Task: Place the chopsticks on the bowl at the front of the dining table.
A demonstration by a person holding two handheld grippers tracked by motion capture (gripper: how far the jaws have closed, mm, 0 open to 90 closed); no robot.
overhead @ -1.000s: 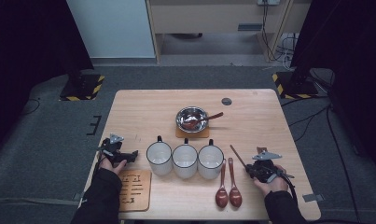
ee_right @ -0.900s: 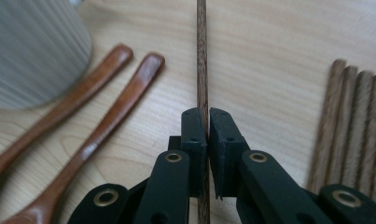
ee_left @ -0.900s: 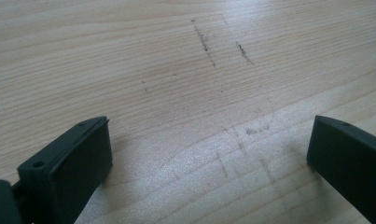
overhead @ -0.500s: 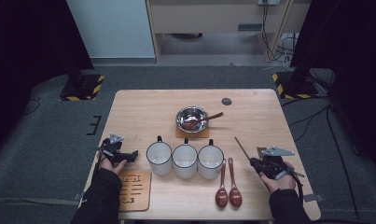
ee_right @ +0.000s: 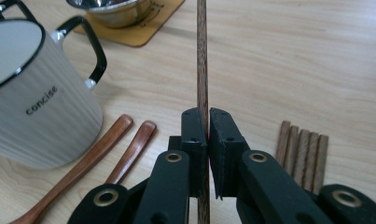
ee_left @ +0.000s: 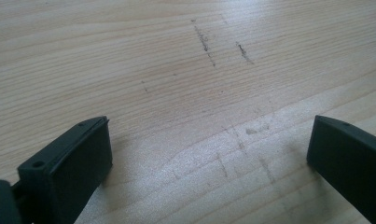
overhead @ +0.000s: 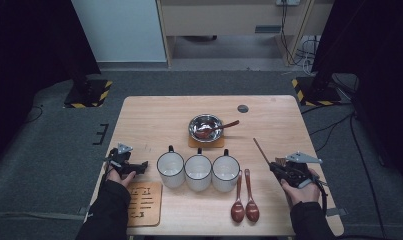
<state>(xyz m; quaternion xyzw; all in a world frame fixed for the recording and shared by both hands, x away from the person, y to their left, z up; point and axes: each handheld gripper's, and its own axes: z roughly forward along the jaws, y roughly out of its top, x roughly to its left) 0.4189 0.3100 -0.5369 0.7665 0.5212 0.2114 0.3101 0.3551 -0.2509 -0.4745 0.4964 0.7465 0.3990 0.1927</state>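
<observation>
Wooden sticks point(ee_right: 301, 151) beside the clamped chopstick point(ee_right: 202, 60) show close-up.

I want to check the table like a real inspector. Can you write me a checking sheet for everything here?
Surface: pale wooden table, a few dark scratches, dry.
Job's things: one chopstick clamped in the right hand-held gripper; more chopsticks lie on the table beside it.
Clutter: three white mugs in a row, two wooden spoons, a metal bowl with a spoon inside on a coaster, a second coaster at the near edge.
Grippers: left hand-held gripper open, low over bare wood.
Cables: wires on the floor to the right.
Surroundings: grey floor, black and yellow stand feet.
</observation>
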